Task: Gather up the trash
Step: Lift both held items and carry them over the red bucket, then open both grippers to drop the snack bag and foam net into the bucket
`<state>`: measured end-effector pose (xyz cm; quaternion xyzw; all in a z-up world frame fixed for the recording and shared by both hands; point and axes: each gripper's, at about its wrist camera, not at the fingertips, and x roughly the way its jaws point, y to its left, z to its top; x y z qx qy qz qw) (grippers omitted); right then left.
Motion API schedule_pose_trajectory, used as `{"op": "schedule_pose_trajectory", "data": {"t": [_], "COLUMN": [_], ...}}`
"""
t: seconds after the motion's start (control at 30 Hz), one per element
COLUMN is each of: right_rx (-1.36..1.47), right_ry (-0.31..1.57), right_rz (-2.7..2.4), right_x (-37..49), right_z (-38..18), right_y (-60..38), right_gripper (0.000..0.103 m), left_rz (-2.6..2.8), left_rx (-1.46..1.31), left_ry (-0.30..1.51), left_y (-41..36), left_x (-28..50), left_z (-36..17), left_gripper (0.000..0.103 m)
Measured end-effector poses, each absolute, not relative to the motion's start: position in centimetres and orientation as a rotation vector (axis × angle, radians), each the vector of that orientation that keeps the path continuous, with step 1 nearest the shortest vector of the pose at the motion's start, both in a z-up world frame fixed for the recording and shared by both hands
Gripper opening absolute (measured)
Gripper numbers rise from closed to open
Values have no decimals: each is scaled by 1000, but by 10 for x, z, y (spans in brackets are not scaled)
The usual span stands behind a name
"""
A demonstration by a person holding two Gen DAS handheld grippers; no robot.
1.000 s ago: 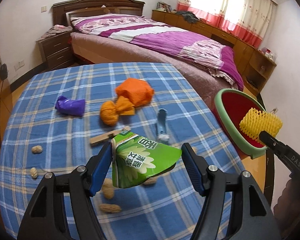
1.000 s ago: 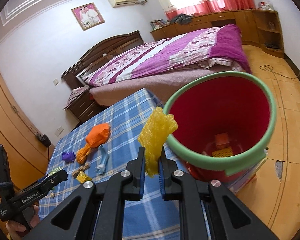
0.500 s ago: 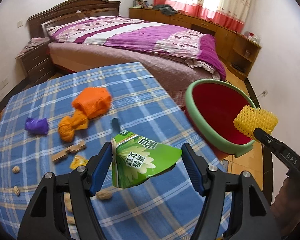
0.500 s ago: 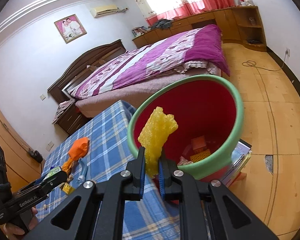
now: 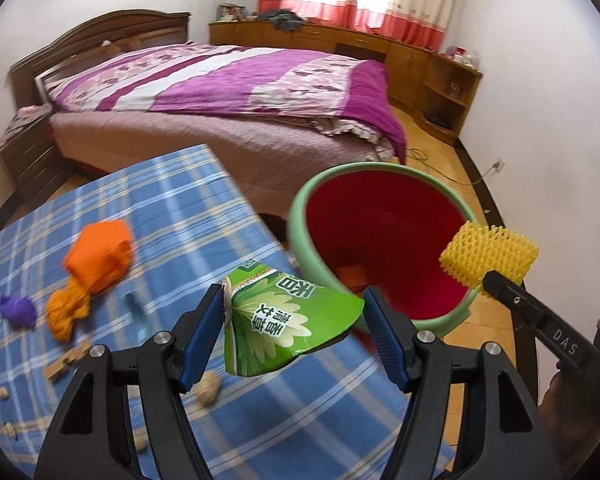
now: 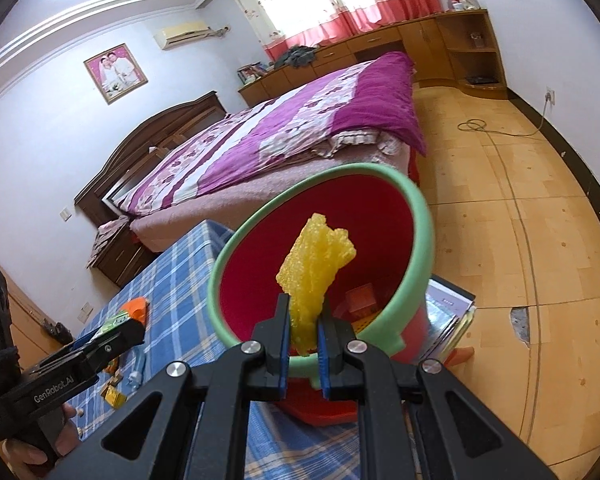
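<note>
Trash first: my left gripper point(image 5: 294, 322) has its blue pads clamped on either side of a crumpled green snack wrapper point(image 5: 284, 320), jaws wide because the wrapper's bulky, and it hangs over the table's point(image 5: 188, 216) right edge. My right gripper point(image 6: 305, 330) is pinched nearly closed on a squashy yellow foam net point(image 6: 314, 270), which flattens to almost nothing, hence the tight squeeze. Both point down toward the red bin with the green rim point(image 5: 300, 204), which sits on the floor just beside that table edge, so I figure a simple let-go drops each piece in. Orange net point(image 5: 96, 256), purple scrap point(image 5: 18, 310) and peanut shells point(image 5: 208, 388) are left on the checked cloth.
</note>
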<state>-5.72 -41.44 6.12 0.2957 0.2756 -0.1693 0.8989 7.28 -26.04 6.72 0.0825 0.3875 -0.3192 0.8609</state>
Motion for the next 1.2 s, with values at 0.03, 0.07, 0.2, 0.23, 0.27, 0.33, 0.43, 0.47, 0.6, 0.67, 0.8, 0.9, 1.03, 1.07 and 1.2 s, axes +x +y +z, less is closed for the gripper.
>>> {"op": "schedule_pose_trajectory", "data": {"t": [0.03, 0.07, 0.2, 0.23, 0.27, 0.33, 0.43, 0.47, 0.6, 0.67, 0.8, 0.9, 1.03, 1.07, 1.2], "right_rx": [615, 616, 616, 616, 617, 620, 626, 628, 636, 638, 643, 649, 646, 642, 633], "right_ry": [569, 568, 570, 572, 574, 578, 586, 589, 602, 607, 616, 621, 625, 626, 629], "right_rz": [-359, -364, -389, -396, -401, -408, -416, -419, -427, -430, -431, -427, -418, -414, -403], "right_x": [-58, -59, -60, -61, -60, -61, -59, -58, -54, -53, -49, -48, -45, -44, -39], "right_z": [61, 61, 61, 59, 58, 55, 51, 49, 44, 42, 38, 34, 34, 34, 34], "right_y": [-418, -420, -431, -436, -438, -443, -449, -451, -456, -459, -464, -465, -465, -464, -460], "right_gripper": [13, 13, 13, 13, 13, 13, 13, 13, 13, 13, 13, 13, 13, 13, 13], "left_rz": [-680, -698, -749, -763, -771, -790, -812, -818, -830, -824, -820, -813, -804, -794, -764], "left_rx": [176, 181, 185, 185, 184, 182, 185, 188, 187, 188, 166, 153, 167, 177, 174], "left_ry": [811, 809, 802, 800, 799, 795, 789, 786, 797, 807, 807, 800, 785, 789, 836], "left_y": [-266, -275, -298, -304, -307, -317, -330, -336, -348, -353, -355, -352, -349, -348, -340], "left_x": [73, 74, 76, 77, 79, 81, 84, 86, 95, 98, 104, 106, 104, 103, 104], "left_z": [67, 66, 62, 61, 60, 57, 52, 49, 39, 35, 31, 32, 35, 35, 34], "left_gripper": [70, 70, 70, 70, 70, 70, 70, 70, 70, 71, 78, 79, 79, 79, 79]}}
